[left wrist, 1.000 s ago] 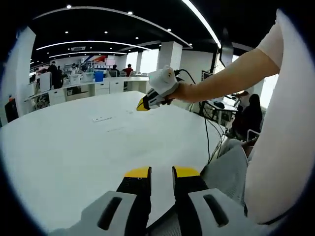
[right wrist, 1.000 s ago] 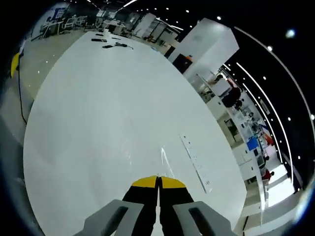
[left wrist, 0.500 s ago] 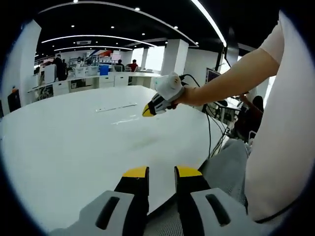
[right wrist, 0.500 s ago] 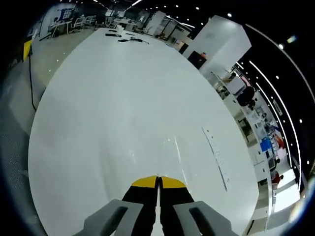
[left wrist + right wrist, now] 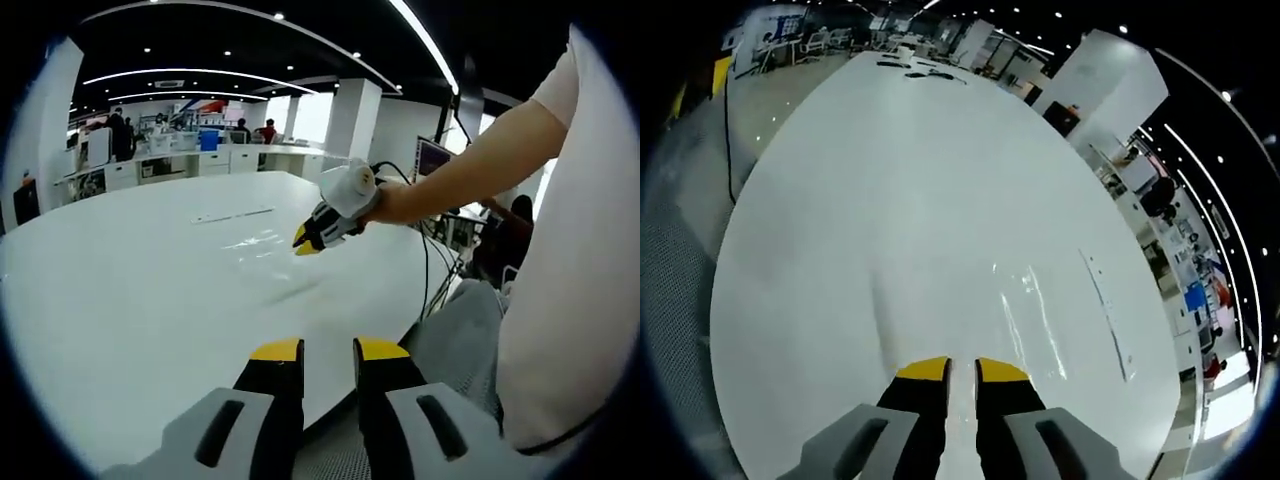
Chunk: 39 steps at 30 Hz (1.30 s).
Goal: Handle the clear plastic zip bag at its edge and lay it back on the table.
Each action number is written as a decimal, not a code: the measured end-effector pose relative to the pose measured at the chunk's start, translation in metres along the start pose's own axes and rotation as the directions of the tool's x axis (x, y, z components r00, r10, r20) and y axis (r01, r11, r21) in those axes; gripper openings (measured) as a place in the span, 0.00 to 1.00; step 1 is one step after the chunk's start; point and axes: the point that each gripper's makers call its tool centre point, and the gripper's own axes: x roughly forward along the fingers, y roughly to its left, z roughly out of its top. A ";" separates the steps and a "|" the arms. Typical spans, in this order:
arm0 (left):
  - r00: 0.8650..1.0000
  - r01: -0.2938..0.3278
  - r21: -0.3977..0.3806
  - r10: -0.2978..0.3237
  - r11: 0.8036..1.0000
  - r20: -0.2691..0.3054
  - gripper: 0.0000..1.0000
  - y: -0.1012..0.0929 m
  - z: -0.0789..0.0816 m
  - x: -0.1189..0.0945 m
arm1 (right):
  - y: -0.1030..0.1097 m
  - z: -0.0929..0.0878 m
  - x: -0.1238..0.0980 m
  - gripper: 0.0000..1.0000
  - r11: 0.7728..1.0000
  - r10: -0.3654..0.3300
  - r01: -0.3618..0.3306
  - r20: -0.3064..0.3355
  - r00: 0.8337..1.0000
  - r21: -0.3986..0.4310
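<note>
Both grippers, left gripper [image 5: 326, 352] and right gripper [image 5: 961, 370], hover parted over the bag [image 5: 970, 300]

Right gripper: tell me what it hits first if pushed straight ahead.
Probably the clear zip bag lying on the white table, just beyond the right gripper; how near is hard to judge.

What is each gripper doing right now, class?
Left gripper: open, holding nothing, above the table edge.
Right gripper: slightly open over the clear bag; whether it grips it cannot be told.
</note>
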 end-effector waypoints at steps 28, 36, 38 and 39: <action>0.997 -0.049 0.025 0.051 0.998 -0.063 0.23 0.031 -0.053 0.014 | 0.078 -0.044 -0.108 0.43 0.791 -0.184 -0.018 0.266 0.946 0.611; 0.996 -0.066 0.007 0.066 0.998 -0.063 0.28 0.036 -0.055 0.015 | 0.104 -0.041 -0.122 0.55 0.732 -0.207 -0.055 0.299 0.931 0.679; 0.996 -0.071 -0.001 0.070 0.998 -0.057 0.30 0.037 -0.054 0.015 | 0.111 -0.042 -0.123 0.59 0.720 -0.212 -0.059 0.300 0.930 0.691; 0.996 -0.074 -0.004 0.074 0.997 -0.053 0.31 0.038 -0.054 0.015 | 0.115 -0.042 -0.123 0.60 0.709 -0.211 -0.067 0.302 0.930 0.702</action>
